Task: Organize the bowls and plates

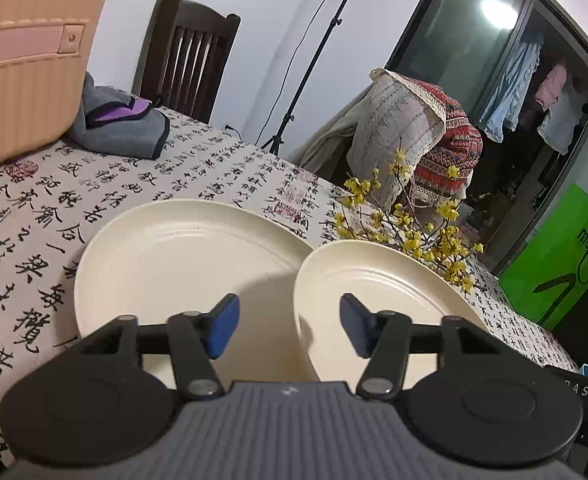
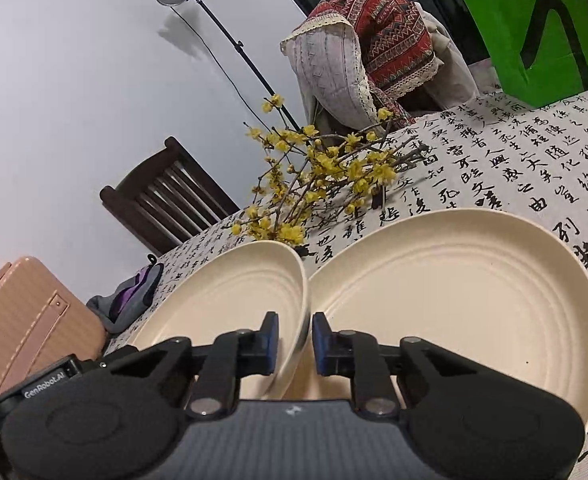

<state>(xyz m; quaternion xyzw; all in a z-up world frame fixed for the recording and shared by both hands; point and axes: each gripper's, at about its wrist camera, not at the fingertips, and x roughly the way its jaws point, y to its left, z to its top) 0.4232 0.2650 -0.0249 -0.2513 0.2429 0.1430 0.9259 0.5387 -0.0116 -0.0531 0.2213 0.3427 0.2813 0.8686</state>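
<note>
Status: early, nothing stacked.

- Far left corner of the tabletop (image 1: 33, 208): pink suitcase (image 1: 25, 60) and grey cloth (image 1: 125, 132), not part of the job.
- Left plate (image 1: 173, 256) lay flat on the cloth-covered tabletop, nothing in it or on it.
- Left tool (image 1: 289, 332) was released. Its blue pads stood apart either side of the next plate's left rim, and neither pad touched it.
- Middle plate (image 1: 378, 292) sat just right of the left plate, in front of the yellow flower branches (image 1: 426, 236). Its left rim looked raised over the left plate's edge, so my guess was tilted, not flat. I read it as the same plate seen on the left in the right wrist view, but couldn't confirm that.
- Right tool (image 2: 296, 344) was nearly closed, pads hugging that plate's right rim. It looked clenched on the rim, though the rim was blurred, so contact on the left pad wasn't certain.
- Right plate (image 2: 454, 300) lay flat, rim just beside the middle plate's, nothing in it.
- Green bag (image 1: 562, 264) stood at the tabletop's far right edge.

No bowls were in either view.

Left to do, as I judged it: get all three plates into one stack and find and sort any bowls.
</note>
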